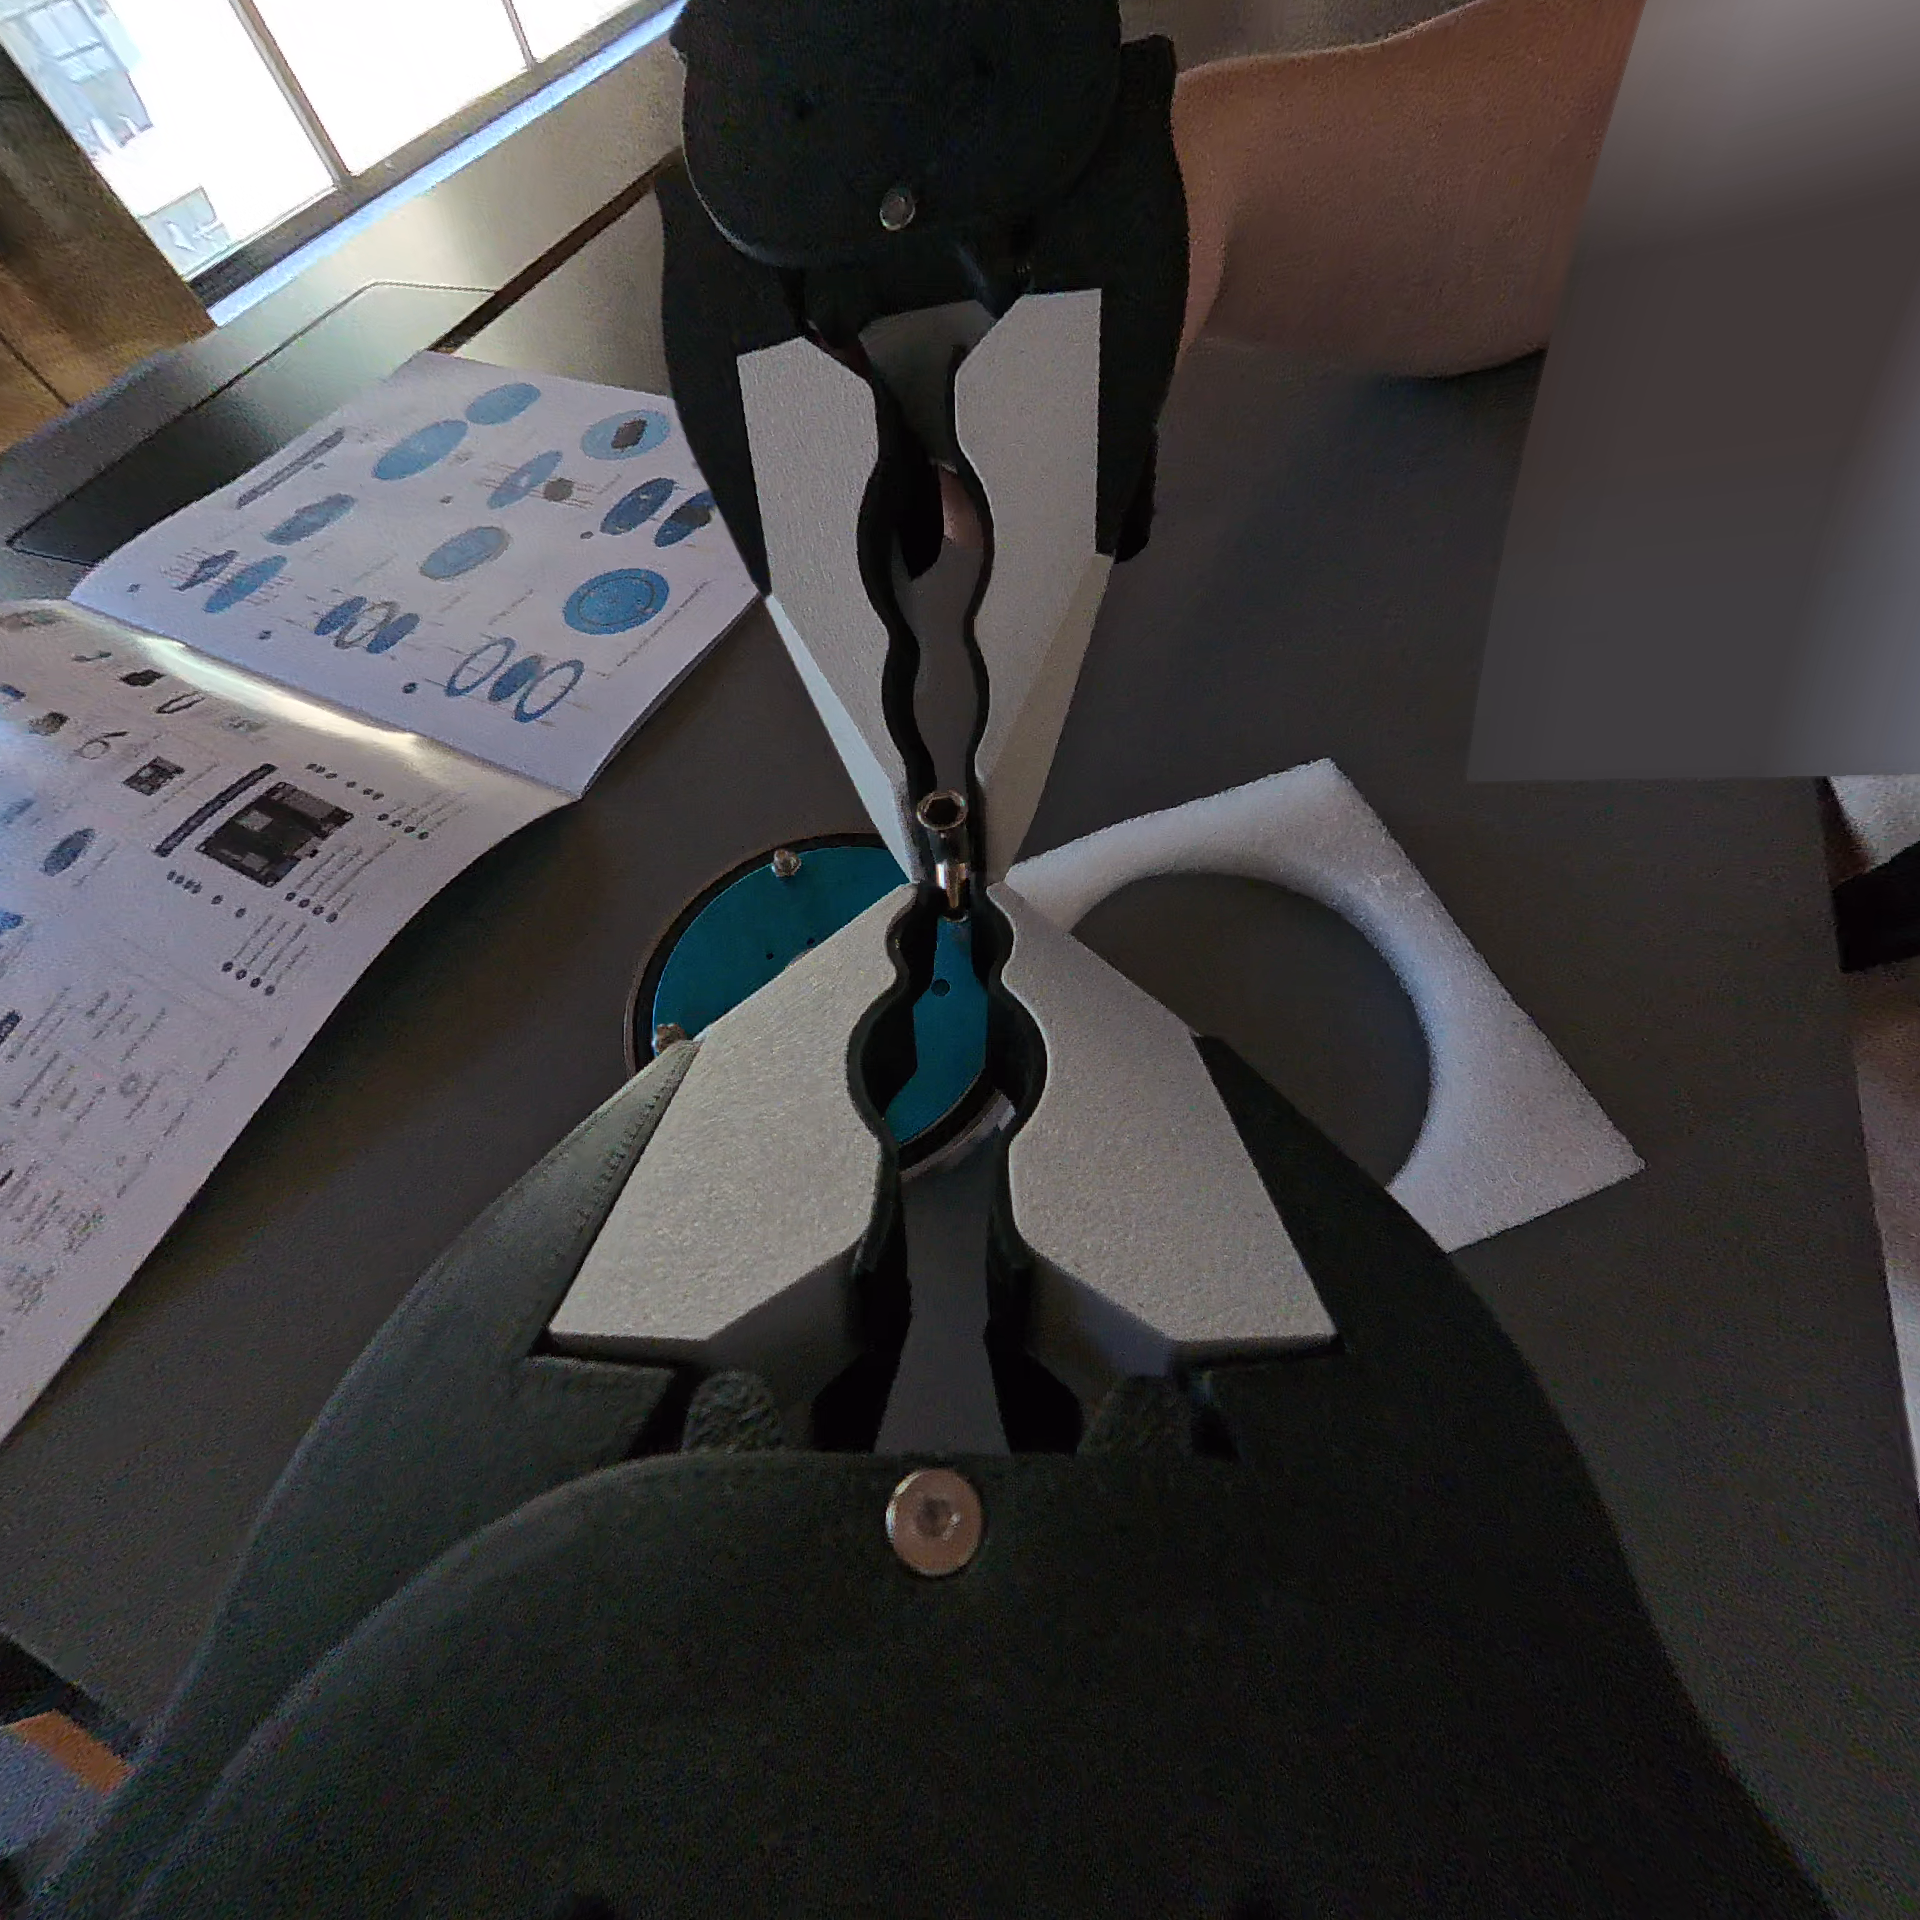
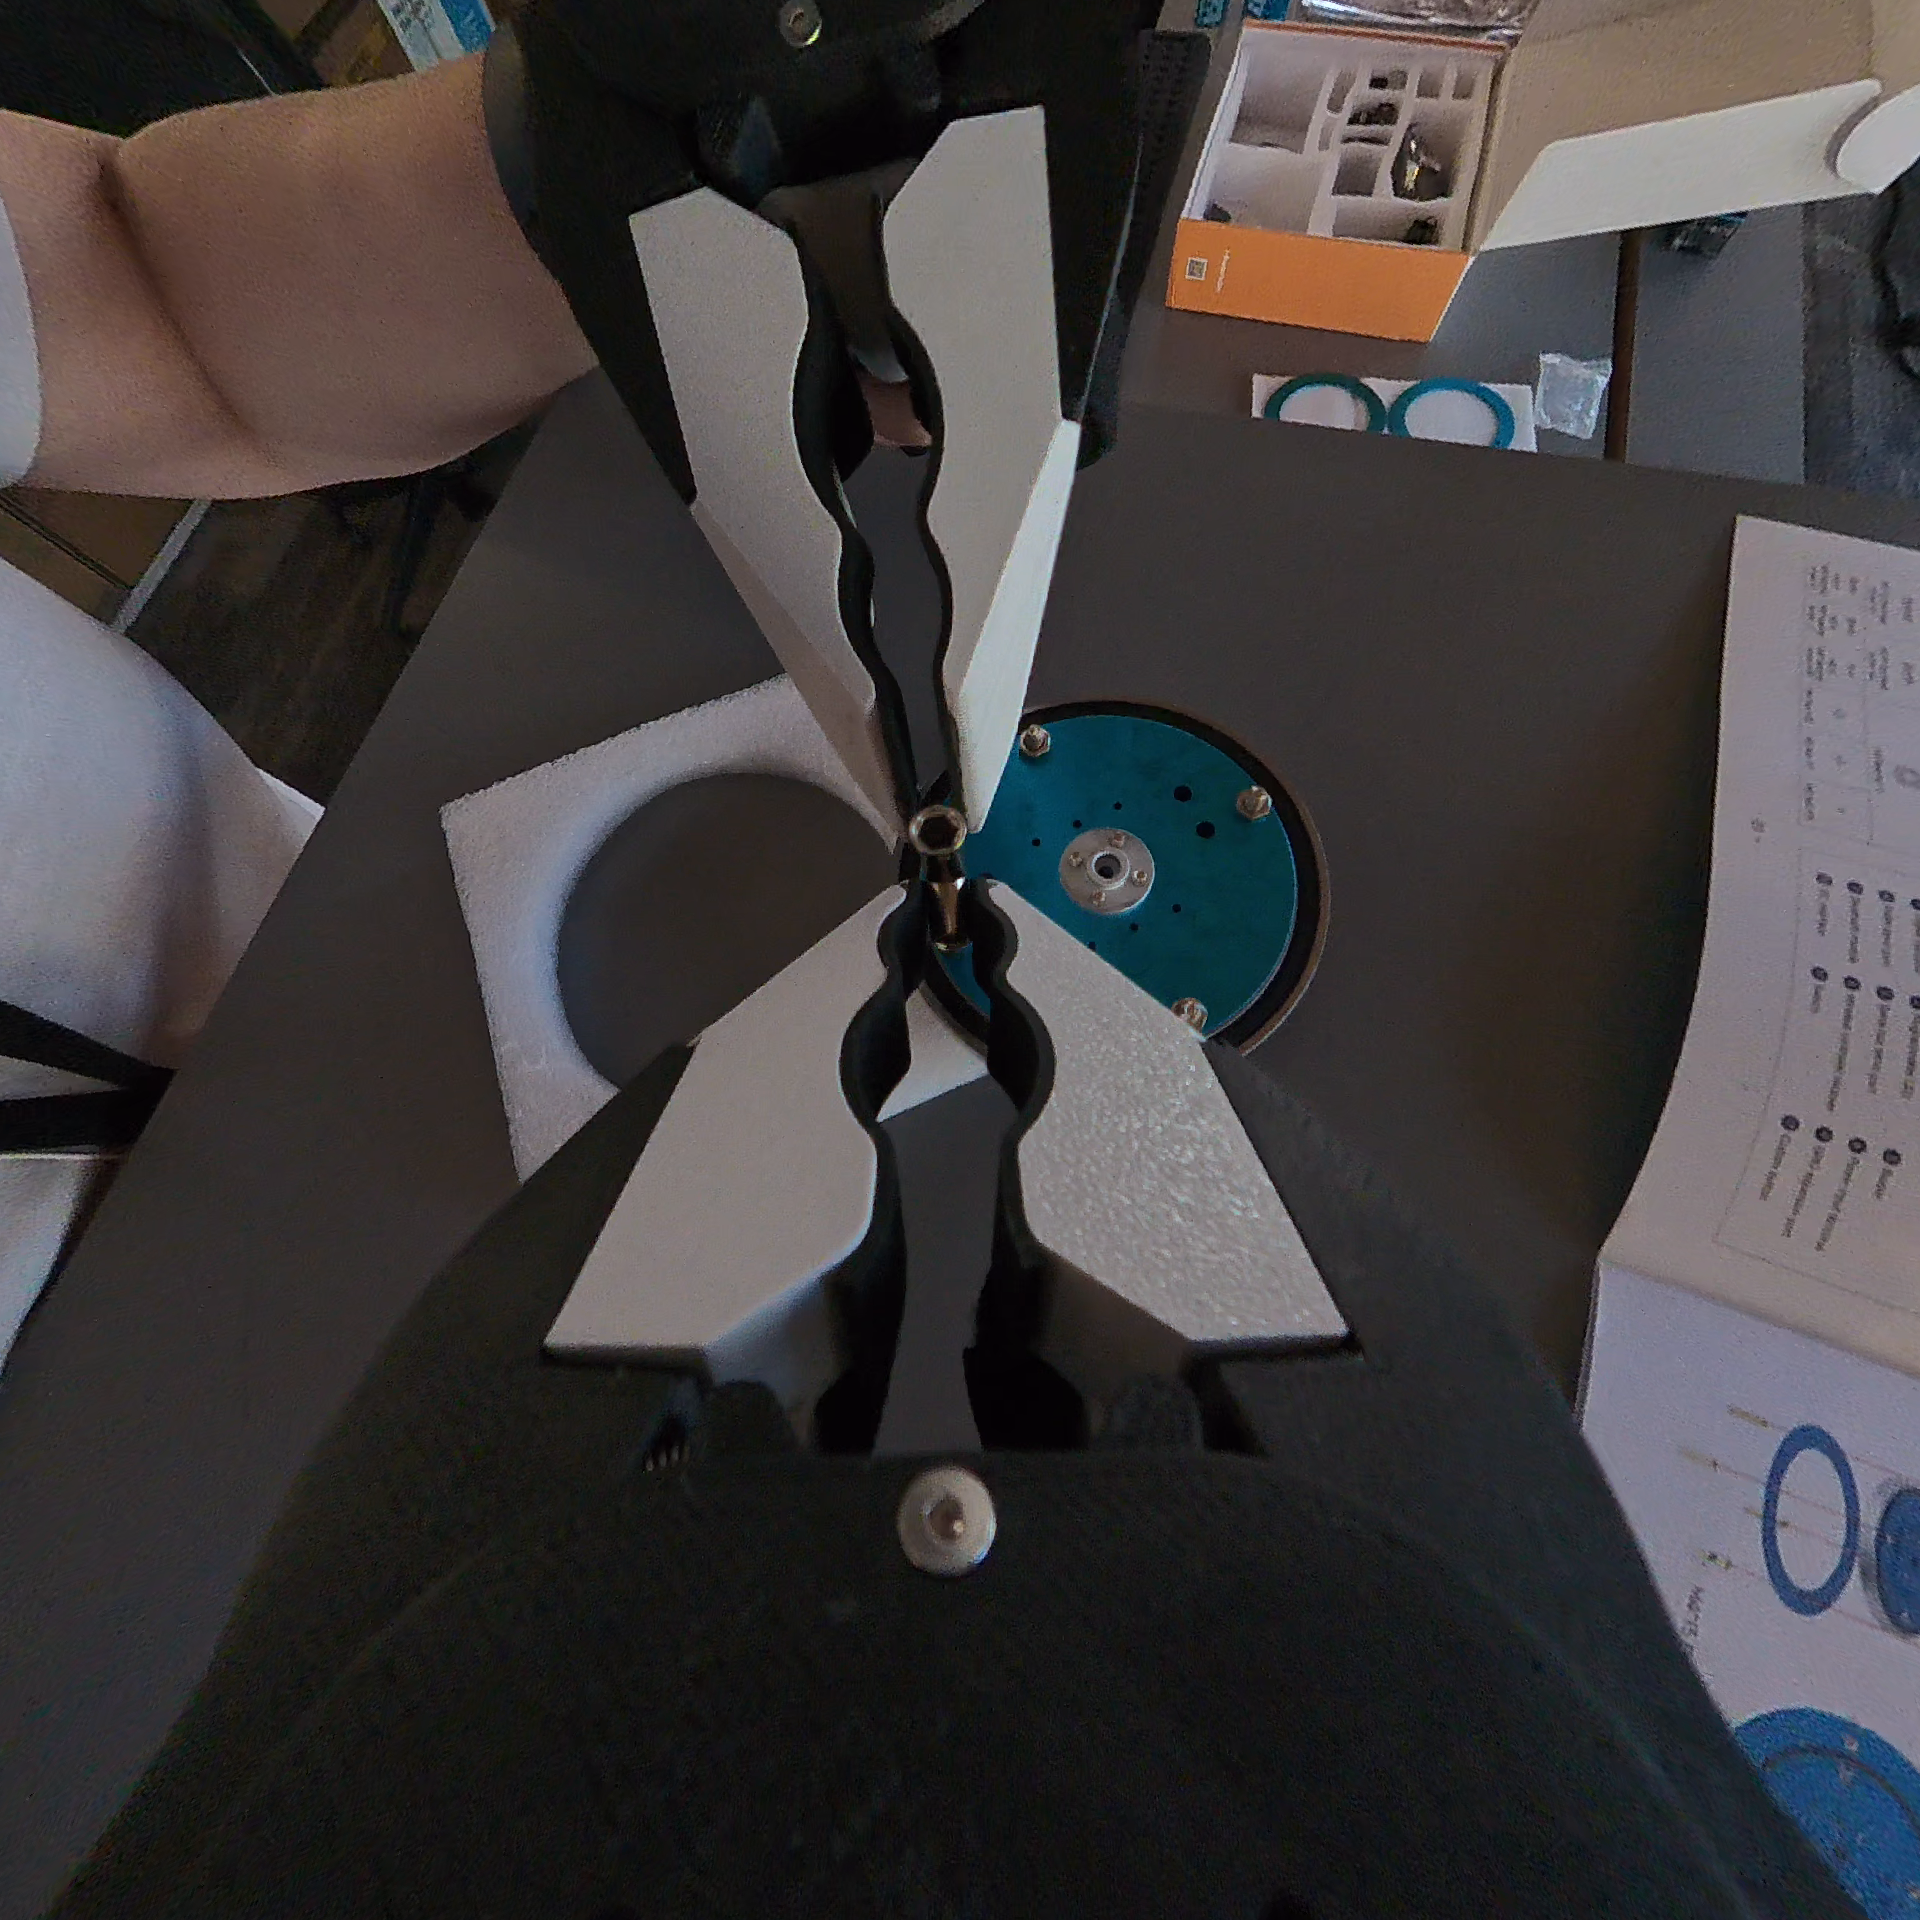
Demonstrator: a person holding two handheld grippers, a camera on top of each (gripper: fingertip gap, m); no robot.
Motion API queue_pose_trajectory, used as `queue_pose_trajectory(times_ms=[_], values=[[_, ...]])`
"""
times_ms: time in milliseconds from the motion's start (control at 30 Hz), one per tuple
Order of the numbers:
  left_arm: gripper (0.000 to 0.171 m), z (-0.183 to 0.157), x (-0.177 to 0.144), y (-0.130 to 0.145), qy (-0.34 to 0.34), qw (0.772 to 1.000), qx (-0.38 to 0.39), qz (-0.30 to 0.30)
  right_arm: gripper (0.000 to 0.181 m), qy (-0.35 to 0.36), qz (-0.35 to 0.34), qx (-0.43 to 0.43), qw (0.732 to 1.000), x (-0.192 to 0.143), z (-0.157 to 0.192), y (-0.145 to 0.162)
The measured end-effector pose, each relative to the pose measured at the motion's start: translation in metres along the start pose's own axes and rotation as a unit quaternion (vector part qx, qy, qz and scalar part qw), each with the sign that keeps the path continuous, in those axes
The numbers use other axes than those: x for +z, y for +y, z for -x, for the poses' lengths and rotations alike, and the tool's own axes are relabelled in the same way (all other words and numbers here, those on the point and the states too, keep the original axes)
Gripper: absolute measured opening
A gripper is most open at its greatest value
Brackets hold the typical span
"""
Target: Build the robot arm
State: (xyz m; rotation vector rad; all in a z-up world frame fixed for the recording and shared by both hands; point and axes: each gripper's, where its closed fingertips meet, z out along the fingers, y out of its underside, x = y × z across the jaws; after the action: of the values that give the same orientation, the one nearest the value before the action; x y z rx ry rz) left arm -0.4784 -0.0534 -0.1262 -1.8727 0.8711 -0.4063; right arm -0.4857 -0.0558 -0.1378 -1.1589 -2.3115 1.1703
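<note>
A small metal standoff (image 1: 945, 868) with a hex opening on top stands upright between both grippers' tips, which meet nose to nose. My left gripper (image 1: 951, 902) is shut on it from the near side. My right gripper (image 1: 938, 826) closes on it from the far side. In the right wrist view, my right gripper (image 2: 940, 896) and the left gripper (image 2: 932, 823) pinch the same standoff (image 2: 943, 904). It hangs just over the edge of a round blue plate (image 1: 748, 940) (image 2: 1174, 904), which carries several standoffs and a silver hub and sits in a recess in the dark table (image 2: 1455, 623).
A white foam sheet with a round cut-out (image 1: 1507, 1091) (image 2: 509, 883) lies beside the plate. An open printed manual (image 1: 364, 623) (image 2: 1818, 935) lies on the other side. An orange parts box (image 2: 1309, 281), two blue rings (image 2: 1444, 410) and a small plastic bag (image 2: 1569, 395) lie farther back. A person's forearm (image 2: 260, 291) is behind the left gripper. The grippers are tip to tip, or close to it.
</note>
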Motion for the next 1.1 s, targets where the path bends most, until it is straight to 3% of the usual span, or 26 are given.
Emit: queue_pose_trajectory(times_ms=[500,867,1100], values=[[0.005,0.0030,0.0001,0.0010,0.015,0.998,0.050,0.017,0.006,0.047,0.005,0.021,0.999,-0.0101,-0.0034,0.0005],[0.005,0.0023,0.0024,0.0022,0.075,0.991,0.099,0.044,0.006,0.113,0.036,0.075,0.990,-0.0099,-0.0020,0.0054],[0.006,0.0030,0.0024,0.0025,0.107,0.988,0.110,0.023,0.006,0.154,0.021,0.114,0.981,-0.0096,-0.0019,0.0051]])
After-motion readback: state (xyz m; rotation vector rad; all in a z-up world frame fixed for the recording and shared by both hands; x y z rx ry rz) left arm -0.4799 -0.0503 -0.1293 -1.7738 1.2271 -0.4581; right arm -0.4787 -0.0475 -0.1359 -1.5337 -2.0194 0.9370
